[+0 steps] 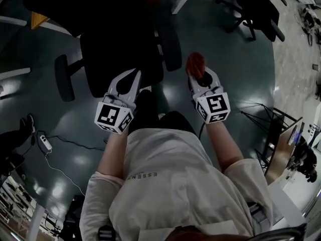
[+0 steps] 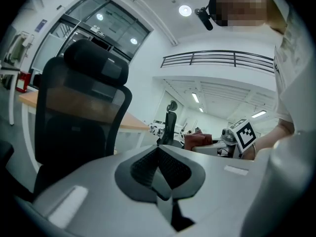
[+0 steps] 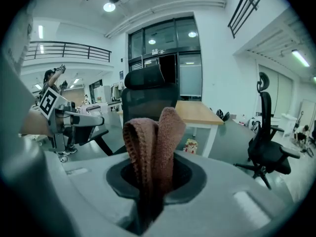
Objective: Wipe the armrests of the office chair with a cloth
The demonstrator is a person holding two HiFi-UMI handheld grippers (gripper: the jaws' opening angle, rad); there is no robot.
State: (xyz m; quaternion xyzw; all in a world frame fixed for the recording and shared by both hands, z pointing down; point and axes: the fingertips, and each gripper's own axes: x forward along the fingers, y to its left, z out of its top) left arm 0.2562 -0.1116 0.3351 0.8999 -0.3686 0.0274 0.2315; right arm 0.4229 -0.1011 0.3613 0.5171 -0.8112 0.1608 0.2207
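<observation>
Dark teal floor [image 1: 235, 84] all around, black office chair [image 1: 118, 54] right in front. Left hand-held gripper [image 2: 159, 156] is pressed together with nothing in it. Right hand-held gripper [image 1: 199, 77] is pinching the reddish cloth [image 3: 153, 137], folded upright, near one armrest [image 1: 169, 46].

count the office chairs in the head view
2. The nearer office chair stands directly ahead of the person; the second chair stands farther off at the top right. More may lie outside the frame.
</observation>
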